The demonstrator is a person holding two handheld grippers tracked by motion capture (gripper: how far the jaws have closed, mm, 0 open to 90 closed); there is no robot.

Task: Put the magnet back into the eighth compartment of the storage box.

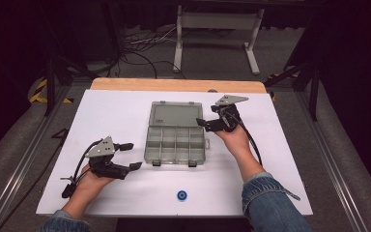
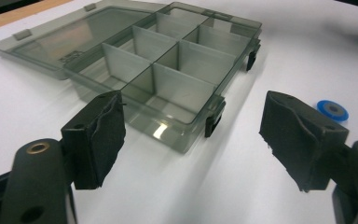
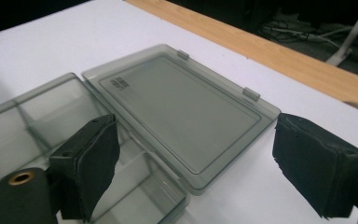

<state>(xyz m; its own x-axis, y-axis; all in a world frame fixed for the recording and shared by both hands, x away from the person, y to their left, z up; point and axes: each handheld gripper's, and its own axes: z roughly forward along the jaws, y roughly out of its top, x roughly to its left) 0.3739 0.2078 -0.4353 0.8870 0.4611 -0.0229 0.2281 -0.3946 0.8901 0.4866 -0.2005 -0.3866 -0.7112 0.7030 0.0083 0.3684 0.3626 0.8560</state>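
Observation:
A smoky clear compartment box point(image 1: 176, 162) lies open in the middle of the white table point(image 1: 125, 111), its lid point(image 1: 175, 115) folded flat on the far side. All its compartments look empty. A small blue ring point(image 1: 181, 195) rests near the table's front edge. My left gripper point(image 1: 132, 155) is open, low over the table just left of the box's near-left corner. In the left gripper view the box point(image 2: 168, 126) lies ahead between the jaws and the blue ring point(image 2: 333, 110) is off to the right. My right gripper point(image 1: 206, 116) is open at the lid's right edge; its view looks over the lid point(image 3: 182, 107).
A wooden strip point(image 1: 174, 85) runs along the table's far edge. Behind it are white stand legs point(image 1: 212, 34) and cables on the floor. Metal rails flank the table on both sides. Bare white surface lies left, right and in front of the box.

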